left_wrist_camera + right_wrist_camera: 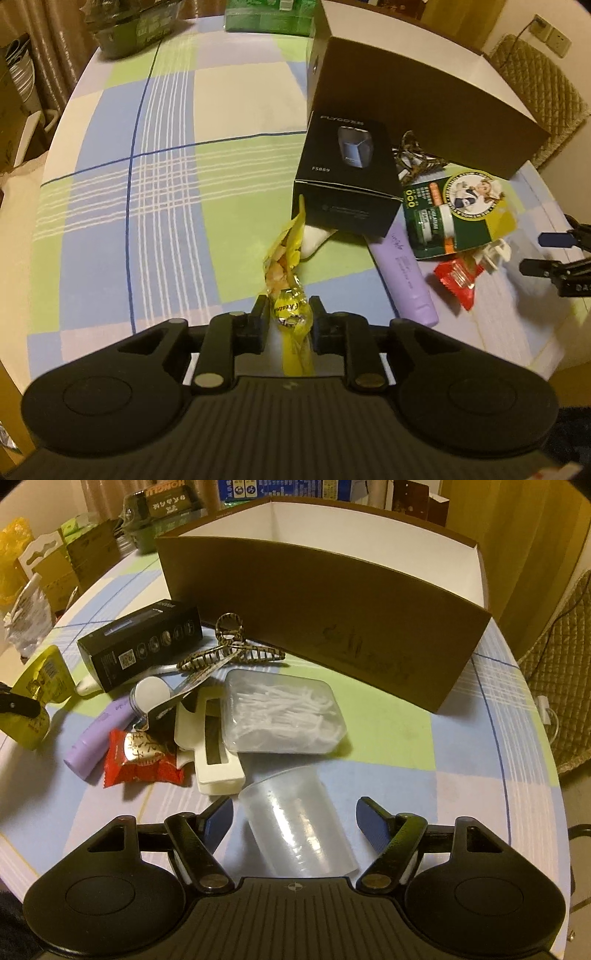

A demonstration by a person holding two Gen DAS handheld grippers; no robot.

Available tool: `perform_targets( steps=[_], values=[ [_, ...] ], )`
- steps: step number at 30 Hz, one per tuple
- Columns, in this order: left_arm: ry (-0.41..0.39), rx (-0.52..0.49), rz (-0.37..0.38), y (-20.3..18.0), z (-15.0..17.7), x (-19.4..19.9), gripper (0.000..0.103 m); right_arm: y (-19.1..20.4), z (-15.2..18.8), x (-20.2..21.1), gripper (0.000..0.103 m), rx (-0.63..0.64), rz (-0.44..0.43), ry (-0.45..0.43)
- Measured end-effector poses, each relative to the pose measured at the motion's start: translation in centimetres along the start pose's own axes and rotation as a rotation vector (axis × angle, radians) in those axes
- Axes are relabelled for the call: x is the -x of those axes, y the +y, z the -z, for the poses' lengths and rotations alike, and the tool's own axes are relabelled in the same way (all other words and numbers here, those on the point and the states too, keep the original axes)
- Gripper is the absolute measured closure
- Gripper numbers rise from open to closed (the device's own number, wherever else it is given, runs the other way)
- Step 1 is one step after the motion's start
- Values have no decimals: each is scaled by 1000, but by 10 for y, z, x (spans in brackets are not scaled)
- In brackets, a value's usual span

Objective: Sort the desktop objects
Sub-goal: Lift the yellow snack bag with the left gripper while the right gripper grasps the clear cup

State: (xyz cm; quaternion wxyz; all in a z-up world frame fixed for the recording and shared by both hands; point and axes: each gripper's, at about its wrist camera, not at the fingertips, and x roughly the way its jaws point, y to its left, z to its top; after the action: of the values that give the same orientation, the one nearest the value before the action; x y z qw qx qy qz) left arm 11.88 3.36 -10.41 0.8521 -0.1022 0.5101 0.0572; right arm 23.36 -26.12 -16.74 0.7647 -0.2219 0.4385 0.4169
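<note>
A yellow snack packet point(291, 314) sticks up between the fingers of my left gripper point(288, 306), which is shut on its lower part. The same packet point(37, 679) shows at the left edge of the right wrist view. A translucent plastic cup point(299, 830) lies on its side on the checked tablecloth point(406, 746), base toward the camera. My right gripper point(295, 805) straddles it with the jaws apart. Cloth shows between the cup and each blue pad point(373, 823), more on the right. A tall brown cardboard box point(332, 602), open on top, stands behind.
In front of the cardboard box lie a black shaver box point(140, 646), a hair claw point(229, 653), a clear case of floss picks point(284, 712), a white clip point(214, 760), a purple tube point(96, 734) and a red sweet wrapper point(144, 760). Green packs point(269, 14) stand at the table's far edge.
</note>
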Motion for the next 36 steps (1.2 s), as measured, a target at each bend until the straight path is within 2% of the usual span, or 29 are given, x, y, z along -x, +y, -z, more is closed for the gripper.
perform_targets(
  steps=[6, 21, 24, 25, 30, 36],
  values=[
    [-8, -2, -51, -1, 5, -10, 85, -4, 3, 0, 32, -1, -3, 5],
    [-60, 0, -65, -8, 8, 18, 86, 1, 3, -3, 32, 70, -2, 13],
    [-67, 6, -69, -11, 8, 21, 86, 3, 3, -5, 42, 100, -12, 27],
    [-68, 7, -69, -12, 8, 22, 86, 4, 4, -6, 49, 109, -11, 33],
    [-84, 7, -68, -20, 7, 28, 86, 9, 5, -5, 52, 169, 5, 47],
    [-117, -8, -64, -37, 2, 39, 86, 2, -3, 14, 53, 153, -46, 41]
  ],
)
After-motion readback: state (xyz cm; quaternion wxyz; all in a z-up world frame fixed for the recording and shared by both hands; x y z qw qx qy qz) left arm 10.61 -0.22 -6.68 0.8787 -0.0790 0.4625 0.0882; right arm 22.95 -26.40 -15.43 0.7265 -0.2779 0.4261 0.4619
